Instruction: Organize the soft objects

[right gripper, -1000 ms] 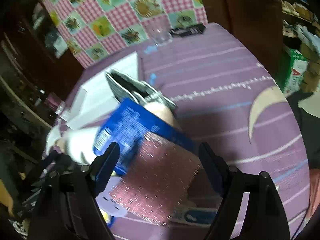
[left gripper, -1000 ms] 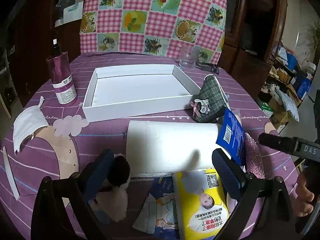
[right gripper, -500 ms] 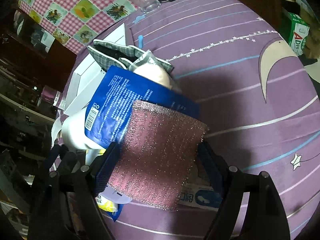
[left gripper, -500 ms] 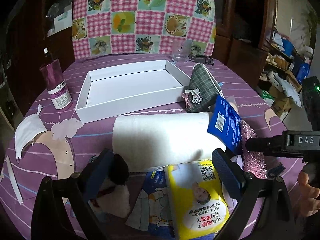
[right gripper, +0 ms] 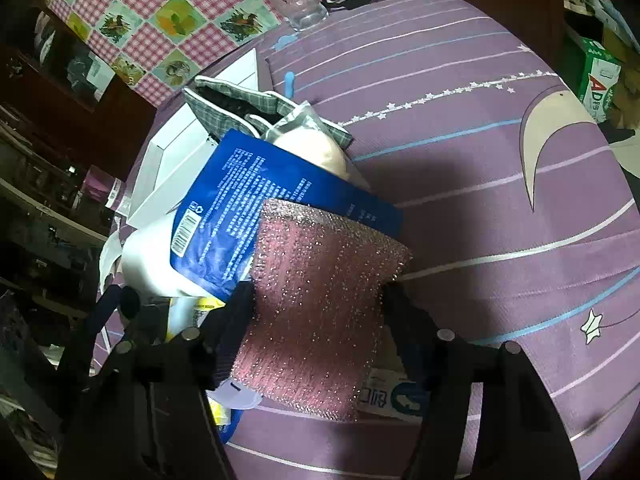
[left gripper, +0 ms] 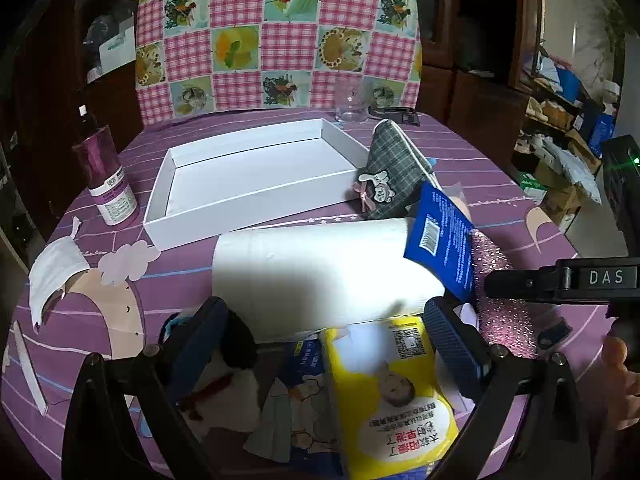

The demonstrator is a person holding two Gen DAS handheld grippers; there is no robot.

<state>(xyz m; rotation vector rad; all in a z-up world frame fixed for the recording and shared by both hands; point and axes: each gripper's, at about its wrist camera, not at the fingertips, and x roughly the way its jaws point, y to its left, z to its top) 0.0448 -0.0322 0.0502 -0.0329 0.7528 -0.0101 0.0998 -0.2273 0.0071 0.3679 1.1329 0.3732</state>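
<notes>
A pink glittery sponge (right gripper: 320, 312) lies on the purple table, also seen in the left wrist view (left gripper: 502, 300). My right gripper (right gripper: 318, 300) has its jaws on both sides of the sponge, touching it. A blue packet (right gripper: 256, 216) leans behind it on a white paper roll (left gripper: 316, 268). My left gripper (left gripper: 328, 340) is open above a yellow tissue pack (left gripper: 392, 396), with a black-and-white plush toy (left gripper: 228, 372) by its left finger. A plaid pouch (left gripper: 392, 172) stands beside an empty white box (left gripper: 248, 176).
A purple bottle (left gripper: 106, 176) stands left of the box and a white face mask (left gripper: 52, 272) lies at the left edge. A glass (left gripper: 352, 104) and a black clip stand at the back. A checked cushion is behind the table.
My right gripper has moved in on the pink sponge and its jaws have narrowed onto it. The left gripper has drawn back slightly and stayed open.
</notes>
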